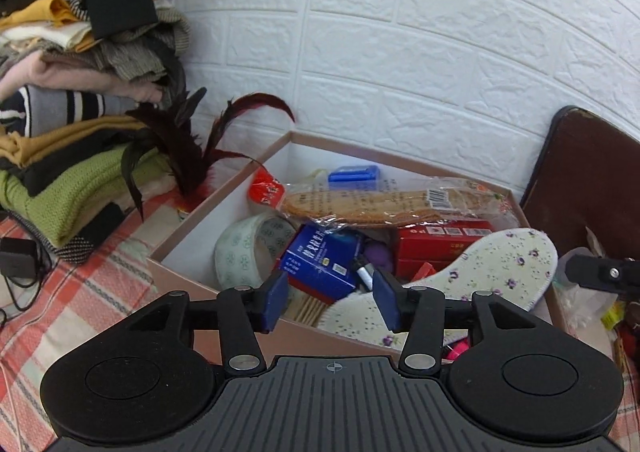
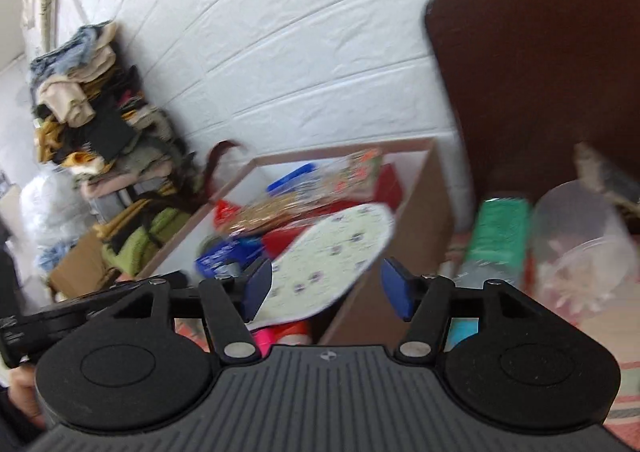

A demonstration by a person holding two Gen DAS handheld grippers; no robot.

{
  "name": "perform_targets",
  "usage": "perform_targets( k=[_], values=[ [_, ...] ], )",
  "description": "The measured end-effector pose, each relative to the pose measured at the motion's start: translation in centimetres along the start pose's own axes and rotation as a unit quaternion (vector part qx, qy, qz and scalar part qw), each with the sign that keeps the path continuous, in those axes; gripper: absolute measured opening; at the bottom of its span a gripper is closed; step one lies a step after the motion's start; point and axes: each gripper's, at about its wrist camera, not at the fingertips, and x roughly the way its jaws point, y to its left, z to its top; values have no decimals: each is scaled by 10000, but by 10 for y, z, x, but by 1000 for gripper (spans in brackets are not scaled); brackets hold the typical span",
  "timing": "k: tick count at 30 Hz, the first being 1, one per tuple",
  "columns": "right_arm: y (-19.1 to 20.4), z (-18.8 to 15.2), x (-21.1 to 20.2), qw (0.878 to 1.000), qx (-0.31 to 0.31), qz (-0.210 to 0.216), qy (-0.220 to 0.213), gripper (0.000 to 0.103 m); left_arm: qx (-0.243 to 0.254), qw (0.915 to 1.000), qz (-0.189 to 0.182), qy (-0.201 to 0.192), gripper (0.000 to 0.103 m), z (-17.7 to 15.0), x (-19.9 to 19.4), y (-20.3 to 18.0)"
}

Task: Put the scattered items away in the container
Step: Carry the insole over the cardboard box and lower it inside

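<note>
The box [image 1: 224,212] is already well filled: a blue carton [image 1: 316,260], a roll of tape [image 1: 244,248], a wrapped packet of crackers [image 1: 360,204], a red box [image 1: 436,240], and a floral insole [image 1: 480,268] that leans out over the rim at about 4 o'clock in the left wrist view. The step in hand looks like the gap between two pickups, with nothing carried. The left gripper [image 1: 330,298] hangs above the near edge of the box, its fingers [image 1: 276,300] parted wide and touching nothing. The right gripper [image 2: 326,290] is likewise spread and empty, pointed past the box's outer corner; its view is blurred. Loose items remain outside the box at 3 o'clock of it: a green-labelled bottle [image 2: 500,236], a clear plastic jar [image 2: 576,236], and something pink [image 2: 266,336] by the box's base. The next move probably calls for the right gripper to swing toward the bottle and close across its body.
</note>
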Motion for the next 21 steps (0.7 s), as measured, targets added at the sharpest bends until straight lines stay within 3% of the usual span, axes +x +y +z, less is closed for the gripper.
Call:
perform_targets(
  k=[3,11,13,21],
  values=[
    [-6,2,6,9997,-65,-205,70,51,179,9998,-2,35,67,-2,0,-10],
    [-8,11,29,9940,-556,-914,-239,25,416,9991,-79,-15,77,-5,-5,-26],
    [-7,11,35,9954,-593,-754,-87,12,413,9991,-90,-26,79,-6,-5,-26],
    [12,4,33,9902,-1220,-679,53,10,363,9993,-113,67,80,-8,4,-29]
  ],
)
